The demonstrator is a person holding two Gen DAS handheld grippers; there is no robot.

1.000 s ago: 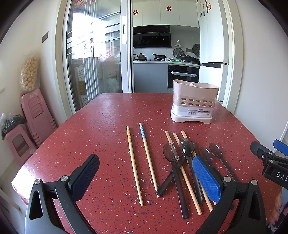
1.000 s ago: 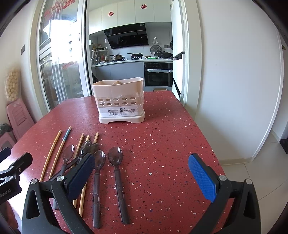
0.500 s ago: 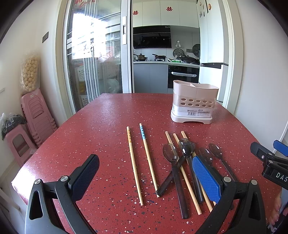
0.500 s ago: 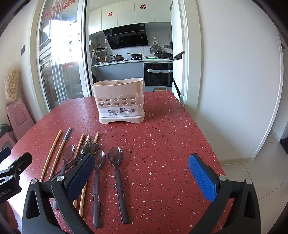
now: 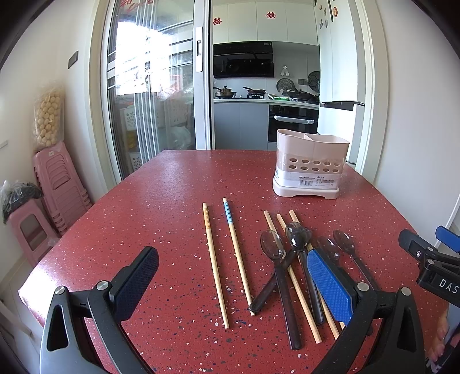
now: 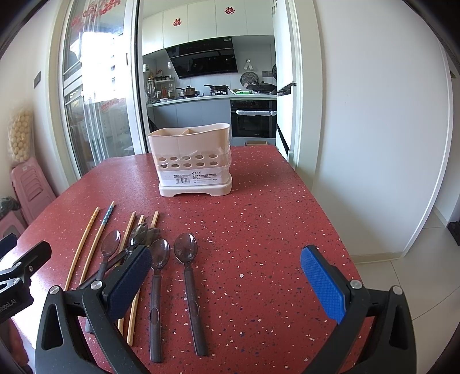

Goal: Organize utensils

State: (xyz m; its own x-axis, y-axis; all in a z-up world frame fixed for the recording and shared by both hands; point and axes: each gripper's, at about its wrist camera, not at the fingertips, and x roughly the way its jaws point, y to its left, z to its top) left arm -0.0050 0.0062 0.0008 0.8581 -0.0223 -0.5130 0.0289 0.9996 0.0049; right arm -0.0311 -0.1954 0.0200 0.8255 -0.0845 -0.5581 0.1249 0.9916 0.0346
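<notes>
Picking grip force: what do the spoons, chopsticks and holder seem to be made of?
Spoons: probably smoky translucent plastic, glossy bowls, dark matte handles. Chopsticks: pale tan and matte, likely bamboo or wood, two with printed tips. Holder: beige matte moulded plastic with round holes, apparently shrink-wrapped.

Left wrist view: white letters "DAS", cut off at the frame edge, on the black body of the right gripper (image 5: pixel 440 270).

Right wrist view: "obot.AI", first letter cut off, on the black body of the left gripper (image 6: pixel 11 287).

Holder (image 6: pixel 191 161) near the table's far edge: white label with barcode and small print, too small to read.

Kitchen cupboards (image 6: pixel 201 26): two red double-happiness signs (囍), one per door.
</notes>
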